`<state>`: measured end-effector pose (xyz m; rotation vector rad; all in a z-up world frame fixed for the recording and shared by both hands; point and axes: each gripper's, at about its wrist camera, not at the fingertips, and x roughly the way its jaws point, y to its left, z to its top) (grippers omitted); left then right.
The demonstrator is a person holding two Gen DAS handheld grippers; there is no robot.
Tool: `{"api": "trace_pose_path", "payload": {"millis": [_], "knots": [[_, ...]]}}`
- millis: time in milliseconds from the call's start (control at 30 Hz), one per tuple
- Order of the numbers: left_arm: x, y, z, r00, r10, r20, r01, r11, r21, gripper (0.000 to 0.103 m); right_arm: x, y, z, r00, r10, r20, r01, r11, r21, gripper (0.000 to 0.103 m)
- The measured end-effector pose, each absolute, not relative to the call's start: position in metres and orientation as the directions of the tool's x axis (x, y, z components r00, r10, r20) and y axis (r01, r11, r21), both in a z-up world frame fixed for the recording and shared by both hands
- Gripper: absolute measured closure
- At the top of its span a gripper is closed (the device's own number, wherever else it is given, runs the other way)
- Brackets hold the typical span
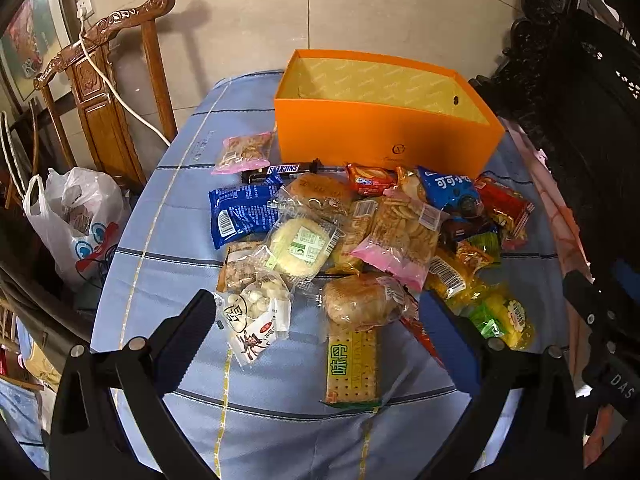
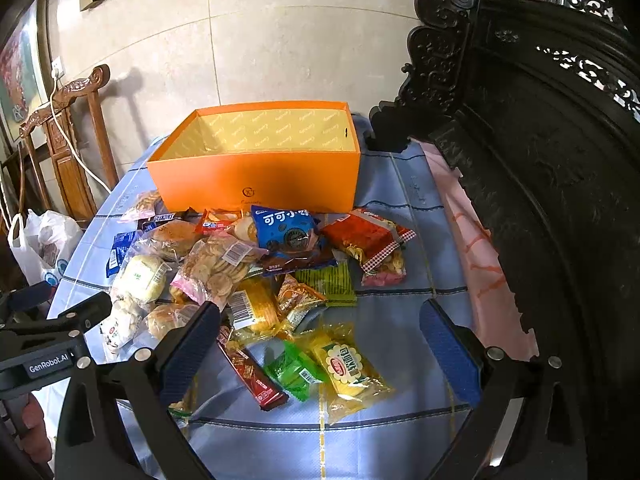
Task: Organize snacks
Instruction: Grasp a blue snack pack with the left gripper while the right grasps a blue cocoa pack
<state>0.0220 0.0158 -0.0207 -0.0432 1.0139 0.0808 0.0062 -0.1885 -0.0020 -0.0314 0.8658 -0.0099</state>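
Observation:
An empty orange box (image 1: pixel 384 136) (image 2: pixel 256 184) stands at the back of the table. A pile of wrapped snacks lies in front of it: a round bun (image 1: pixel 360 300), a green cracker pack (image 1: pixel 352 364), a pink cracker bag (image 1: pixel 400 236) (image 2: pixel 216 268), a blue cookie pack (image 2: pixel 286 230), a yellow pack (image 2: pixel 348 368), a green pack (image 2: pixel 294 370), a red bar (image 2: pixel 252 372). My left gripper (image 1: pixel 324 328) is open above the near snacks, holding nothing. My right gripper (image 2: pixel 320 340) is open above the yellow and green packs, holding nothing.
The table wears a blue striped cloth (image 1: pixel 168 216). A carved wooden chair (image 1: pixel 100 92) and a white plastic bag (image 1: pixel 76 220) stand at the left. Dark carved furniture (image 2: pixel 540 160) rises close at the right. The other gripper's body (image 2: pixel 44 344) shows at the left.

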Motion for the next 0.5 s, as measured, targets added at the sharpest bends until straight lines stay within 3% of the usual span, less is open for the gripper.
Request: {"api": "trace_pose_path", "payload": {"millis": [300,500], "knots": [[0.024,0.034,-0.033,0.508,0.115,-0.854,-0.123,0.991,0.06,0.004,0.02,-0.187,-0.018,0.615,-0.014,-0.788,-0.01,1.0,-0.026,0.003],[0.048,0.097,-0.061,0.451,0.131,-0.883,-0.248,0.969,0.017,0.004,0.095,-0.176,-0.033,0.587,0.047,-0.808,-0.048,0.999,0.024,0.003]]}}
